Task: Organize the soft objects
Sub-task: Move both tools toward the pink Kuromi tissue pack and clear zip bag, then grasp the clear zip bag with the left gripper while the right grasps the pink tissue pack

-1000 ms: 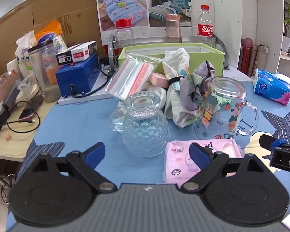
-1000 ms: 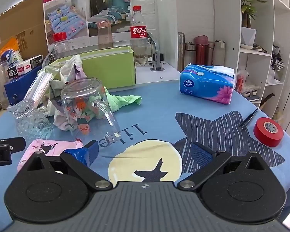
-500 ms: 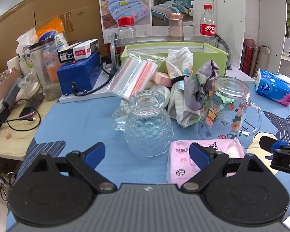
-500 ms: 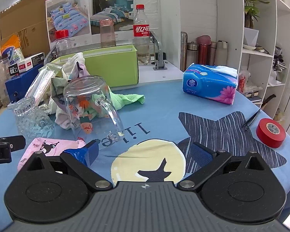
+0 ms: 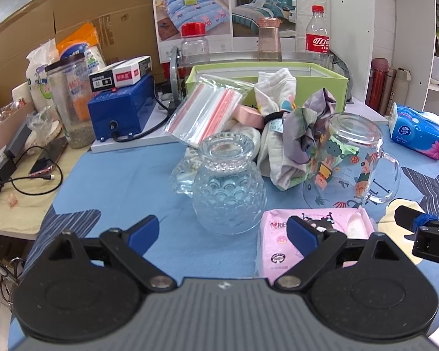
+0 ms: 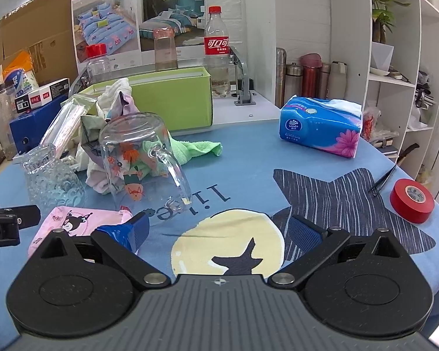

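Both hand-held grippers hang low over the blue-clothed desk point(image 6: 248, 158) with their blue-tipped fingers spread wide and nothing between them. Just ahead of the left hand-held gripper point(image 5: 223, 229), a flat pink cartoon-printed soft pack point(image 5: 313, 228) lies under its right finger, touching the upturned bubble-textured glass vase point(image 5: 228, 187) beside it. Beyond those, a crumpled bundle of pale patterned cloths point(image 5: 289, 134) leans against the open green box point(image 5: 313, 83), and from the right hand-held gripper point(image 6: 218, 229) the same pack point(image 6: 73, 222) sits by its left finger, near the upturned clear printed glass mug point(image 6: 137, 161).
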Motion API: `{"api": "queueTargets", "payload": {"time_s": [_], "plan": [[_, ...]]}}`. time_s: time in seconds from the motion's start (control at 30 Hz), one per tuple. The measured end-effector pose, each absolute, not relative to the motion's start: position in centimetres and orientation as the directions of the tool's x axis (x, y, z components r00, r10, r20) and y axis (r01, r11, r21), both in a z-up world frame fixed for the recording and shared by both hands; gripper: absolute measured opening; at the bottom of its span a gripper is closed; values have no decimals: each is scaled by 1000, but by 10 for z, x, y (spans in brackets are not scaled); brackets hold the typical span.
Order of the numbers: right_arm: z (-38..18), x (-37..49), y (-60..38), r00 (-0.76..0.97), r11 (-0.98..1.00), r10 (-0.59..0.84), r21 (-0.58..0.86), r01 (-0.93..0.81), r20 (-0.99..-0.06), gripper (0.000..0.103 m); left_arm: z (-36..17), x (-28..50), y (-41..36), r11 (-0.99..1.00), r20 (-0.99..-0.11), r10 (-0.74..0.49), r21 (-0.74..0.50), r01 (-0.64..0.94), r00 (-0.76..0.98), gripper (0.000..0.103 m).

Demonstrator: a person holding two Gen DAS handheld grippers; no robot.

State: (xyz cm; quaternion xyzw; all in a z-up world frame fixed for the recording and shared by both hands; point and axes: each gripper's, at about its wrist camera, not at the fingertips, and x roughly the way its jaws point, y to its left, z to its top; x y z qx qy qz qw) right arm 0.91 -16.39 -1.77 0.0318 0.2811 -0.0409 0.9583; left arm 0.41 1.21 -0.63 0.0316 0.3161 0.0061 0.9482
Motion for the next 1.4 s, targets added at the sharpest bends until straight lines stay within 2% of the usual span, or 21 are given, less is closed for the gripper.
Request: {"api": "queueTargets", "payload": {"time_s": [0.73,1.0,1.23,1.4], "plan": [[-18,9,-156,836,997,-48,24,73,-547,89,-11,6,20,999,-609,35,51,-4,792,93],[-18,9,-150,838,998,-31,27,55,-545,89,-12,12,45,995,-614,98,61,-77,783,93],[-7,9,-121,854,996,76,73,-45,-514,89,1,20,93,979,-601,181,32,-203,778,93],[-9,16,-72,852,985,168,63,-158,-496,89,2,30,108,974,-616,183,7,-226,766,93]]}}
